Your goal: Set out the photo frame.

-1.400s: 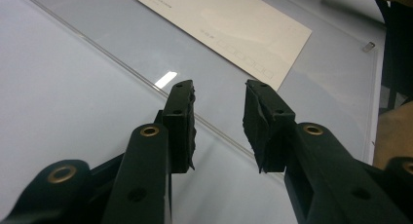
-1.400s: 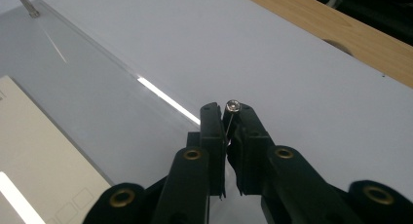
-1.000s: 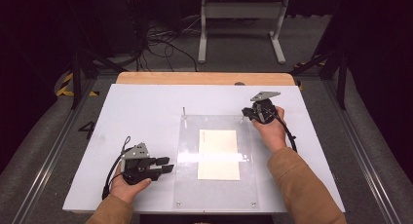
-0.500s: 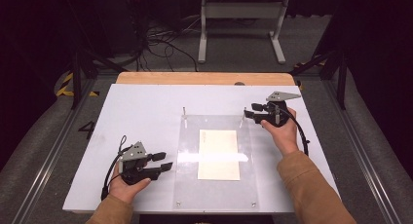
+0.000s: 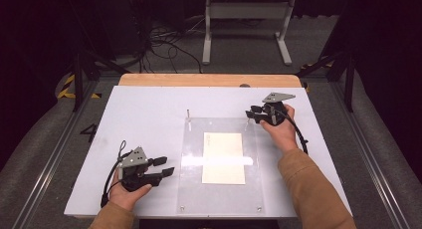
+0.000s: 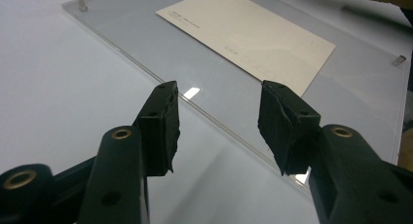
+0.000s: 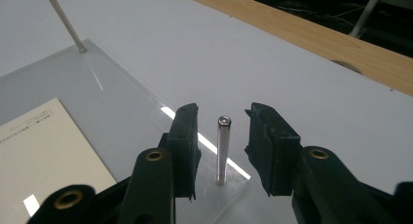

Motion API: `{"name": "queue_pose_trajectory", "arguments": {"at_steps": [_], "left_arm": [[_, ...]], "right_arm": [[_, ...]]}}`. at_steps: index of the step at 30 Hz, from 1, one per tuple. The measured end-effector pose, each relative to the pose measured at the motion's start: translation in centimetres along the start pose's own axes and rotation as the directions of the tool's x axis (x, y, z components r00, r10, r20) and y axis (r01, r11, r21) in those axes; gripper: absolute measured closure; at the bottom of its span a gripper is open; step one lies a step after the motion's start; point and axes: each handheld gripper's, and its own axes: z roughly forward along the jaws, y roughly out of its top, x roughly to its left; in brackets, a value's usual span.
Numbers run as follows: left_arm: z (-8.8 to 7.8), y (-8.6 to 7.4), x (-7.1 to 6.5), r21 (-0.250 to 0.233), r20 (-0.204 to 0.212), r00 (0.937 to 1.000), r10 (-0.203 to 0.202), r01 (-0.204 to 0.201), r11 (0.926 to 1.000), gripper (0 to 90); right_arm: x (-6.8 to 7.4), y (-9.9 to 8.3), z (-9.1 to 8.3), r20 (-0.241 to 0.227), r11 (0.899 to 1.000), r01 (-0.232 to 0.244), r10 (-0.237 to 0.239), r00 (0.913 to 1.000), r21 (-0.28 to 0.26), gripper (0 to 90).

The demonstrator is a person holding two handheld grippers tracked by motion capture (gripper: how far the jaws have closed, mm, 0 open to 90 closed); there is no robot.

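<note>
White surface, clear plate and two claws at work.
Right claw (image 7: 221, 146) stands parted around the upright metal pin (image 7: 223, 148) at the far right corner of the clear plate (image 5: 194, 189), pads apart from it, jaws just closing. Left claw (image 6: 216, 131) hangs open and empty at the plate's left edge, near the cream card (image 5: 223, 157) lying at the plate's middle.
</note>
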Motion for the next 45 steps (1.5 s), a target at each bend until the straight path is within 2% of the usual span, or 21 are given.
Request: {"name": "queue_pose_trajectory", "arguments": {"at_steps": [3, 6, 8, 9, 11, 15, 18, 29, 35, 42, 45], "left_arm": [[-0.1, -0.1, 0.0, -0.005, -0.004, 1.0000, 0.000, 0.000, 1.0000, 49.9], [-0.2, -0.2, -0.3, -0.007, -0.007, 1.0000, 0.001, -0.001, 1.0000, 49.7], [-0.3, -0.2, -0.3, 0.002, -0.018, 0.9997, 0.015, -0.015, 0.9999, 49.5], [-0.2, -0.3, -0.4, -0.002, -0.015, 0.9999, 0.008, -0.008, 1.0000, 49.4], [-0.2, -0.3, -0.4, 0.000, -0.021, 0.9997, 0.008, -0.008, 1.0000, 49.1], [-0.2, -0.3, -0.3, -0.002, -0.020, 0.9997, 0.011, -0.011, 0.9999, 48.8], [-0.1, -0.3, -0.3, -0.001, -0.019, 0.9998, 0.008, -0.008, 1.0000, 48.7], [0.0, 0.0, -0.5, -0.014, -0.015, 0.9998, 0.016, -0.017, 0.9998, 48.3], [-0.2, -0.1, -0.3, -0.020, -0.026, 0.9996, 0.008, -0.009, 0.9998, 48.2], [-0.6, -0.1, -0.2, -0.032, -0.045, 0.9990, 0.004, -0.005, 0.9995, 46.8], [-0.7, -0.1, -0.2, -0.035, -0.049, 0.9988, 0.006, -0.008, 0.9994, 44.8]], "right_arm": [[0.0, -0.1, 0.3, 0.005, 1.000, -0.005, 0.005, 1.0000, -0.001, 66.1], [0.1, -0.1, 0.6, 0.024, 1.000, 0.016, -0.016, 0.9996, 0.008, 70.9], [0.2, 0.0, 0.7, 0.035, 1.000, 0.022, -0.022, 0.9991, 0.011, 75.0], [0.2, 0.2, 0.6, 0.039, 1.000, 0.022, -0.023, 0.9990, 0.016, 79.1], [0.3, 0.4, 0.6, 0.029, 1.000, -0.001, 0.000, 0.9996, 0.028, 84.4], [0.6, 0.6, 0.8, 0.050, 0.999, -0.002, 0.000, 0.9987, 0.047, 85.0], [0.7, 0.6, 0.9, 0.066, 0.999, -0.028, 0.025, 0.9975, 0.047, 85.3], [0.3, 0.6, 1.2, 0.078, 0.994, -0.098, 0.094, 0.9925, 0.042, 85.7], [-0.3, 0.6, 1.4, 0.058, 0.992, -0.123, 0.121, 0.9910, 0.033, 85.7], [-0.9, 0.8, 1.8, 0.046, 0.980, -0.194, 0.193, 0.9802, 0.034, 85.8], [-1.1, 0.7, 1.9, 0.034, 0.979, -0.203, 0.202, 0.9788, 0.023, 85.8]]}}
